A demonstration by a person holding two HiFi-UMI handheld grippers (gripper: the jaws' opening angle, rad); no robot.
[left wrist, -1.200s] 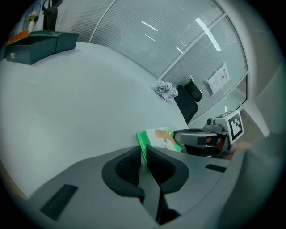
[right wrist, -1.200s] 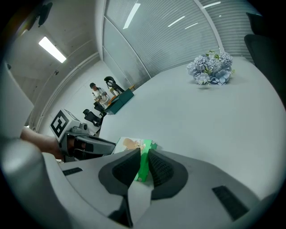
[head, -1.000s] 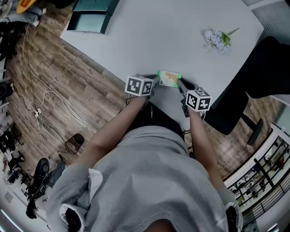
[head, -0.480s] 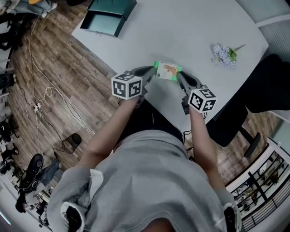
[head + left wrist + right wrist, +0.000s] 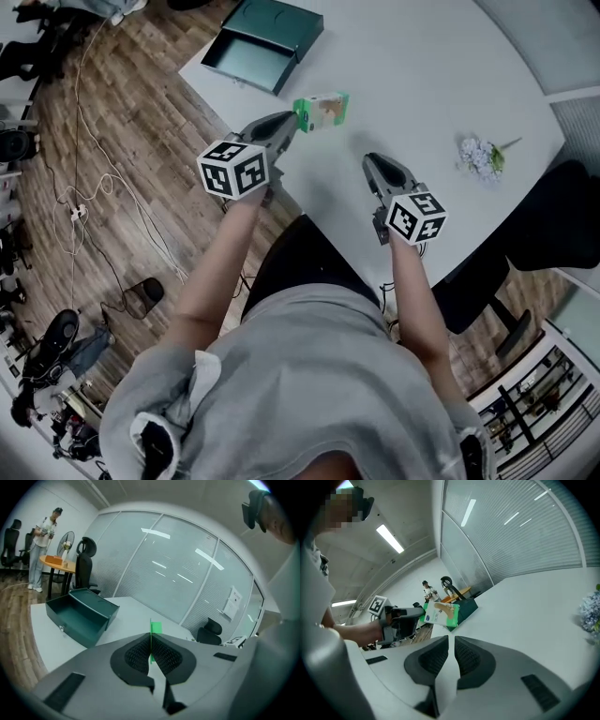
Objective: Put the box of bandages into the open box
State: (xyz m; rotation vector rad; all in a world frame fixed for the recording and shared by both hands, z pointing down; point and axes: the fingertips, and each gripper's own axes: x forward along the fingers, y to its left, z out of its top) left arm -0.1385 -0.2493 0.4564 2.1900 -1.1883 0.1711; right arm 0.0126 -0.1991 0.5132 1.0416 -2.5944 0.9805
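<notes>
Glass-walled office, wood floor, one pale table [image 5: 422, 84] below the head view. Task is about halfway by my read: the pick is done, the drop is not. Left gripper [image 5: 292, 124] has its jaws closed flat on a thin green edge of the box of bandages [image 5: 322, 110]. The rest of that carton sticks out past the gripper's tips, lifted clear of the tabletop. The open box [image 5: 281, 23] sits ahead of the left gripper and off to its left, near but not touching, with nothing visible inside it. In the left gripper view it lies left of the jaws and further out on the table. Right gripper [image 5: 371, 164] hangs off to the right of the left one, well apart from the carton. Its jaws are nearly together with a slim gap and nothing is between them. Left to do, as I judge it: carry the carton over the open box's rim, lower it in, let go. Count: one box of bandages, one open box, two grippers, one table, one bunch of flowers [image 5: 481, 156] far out to the right of the right gripper, and one person standing in the background of the left gripper view.
</notes>
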